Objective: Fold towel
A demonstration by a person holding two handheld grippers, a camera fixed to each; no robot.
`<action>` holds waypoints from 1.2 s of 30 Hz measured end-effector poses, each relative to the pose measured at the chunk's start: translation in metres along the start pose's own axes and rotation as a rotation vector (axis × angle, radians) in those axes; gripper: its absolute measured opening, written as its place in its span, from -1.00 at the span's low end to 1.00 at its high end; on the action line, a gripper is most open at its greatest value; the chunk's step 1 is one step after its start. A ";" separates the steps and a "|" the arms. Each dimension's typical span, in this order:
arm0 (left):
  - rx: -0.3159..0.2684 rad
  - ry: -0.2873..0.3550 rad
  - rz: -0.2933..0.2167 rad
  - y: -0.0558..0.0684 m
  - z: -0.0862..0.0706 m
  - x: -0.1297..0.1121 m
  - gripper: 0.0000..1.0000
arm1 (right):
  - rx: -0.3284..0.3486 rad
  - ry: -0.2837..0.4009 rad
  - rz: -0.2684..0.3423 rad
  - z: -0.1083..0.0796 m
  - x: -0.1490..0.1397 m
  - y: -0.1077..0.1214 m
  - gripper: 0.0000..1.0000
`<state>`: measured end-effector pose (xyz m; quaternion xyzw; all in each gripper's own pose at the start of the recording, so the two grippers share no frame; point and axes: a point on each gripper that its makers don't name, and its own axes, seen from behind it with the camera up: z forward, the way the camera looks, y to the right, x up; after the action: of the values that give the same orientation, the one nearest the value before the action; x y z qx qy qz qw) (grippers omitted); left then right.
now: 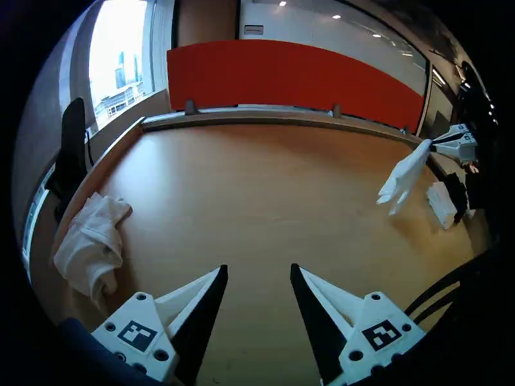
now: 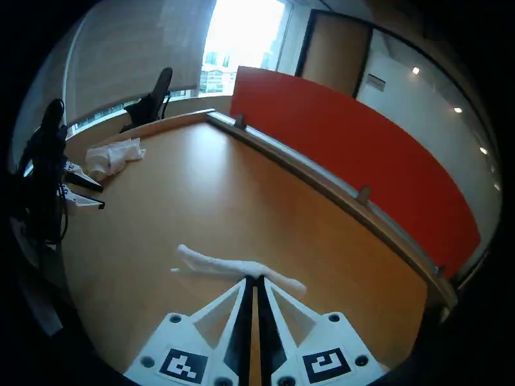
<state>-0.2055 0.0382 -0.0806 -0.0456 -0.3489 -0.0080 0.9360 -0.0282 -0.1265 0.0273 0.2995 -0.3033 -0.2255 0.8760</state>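
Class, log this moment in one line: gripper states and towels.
left gripper: open, over desk | right gripper: shut on white towel, hanging | second towel: crumpled at desk edge

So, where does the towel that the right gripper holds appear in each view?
Left gripper view: the towel hangs at the far right, from the right gripper, above the table.
Right gripper view: the towel sits low in the centre, pinched at the tip of the right gripper, its fingers shut.
Shared landmark: the red partition along the table's far edge.
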 end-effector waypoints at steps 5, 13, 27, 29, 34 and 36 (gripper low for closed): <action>-0.007 -0.001 0.003 0.006 0.003 0.004 0.42 | -0.020 -0.022 0.007 -0.010 -0.015 0.028 -0.91; -0.006 -0.010 0.010 0.014 0.006 0.005 0.42 | -0.056 -0.055 0.027 -0.022 -0.036 0.075 -0.91; 0.010 -0.021 0.007 0.020 0.009 0.007 0.42 | -0.115 -0.116 0.027 -0.043 -0.064 0.155 -0.91; 0.012 -0.022 0.005 0.021 0.008 0.007 0.42 | -0.128 -0.122 0.026 -0.046 -0.066 0.167 -0.91; 0.016 -0.025 0.008 0.023 0.009 0.007 0.42 | -0.152 -0.139 0.022 -0.055 -0.071 0.195 -0.91; 0.018 -0.026 0.009 0.024 0.009 0.008 0.42 | -0.162 -0.150 0.019 -0.059 -0.074 0.206 -0.91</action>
<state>-0.2044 0.0633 -0.0709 -0.0388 -0.3607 -0.0002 0.9319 0.0017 0.0869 0.0967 0.2069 -0.3517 -0.2630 0.8743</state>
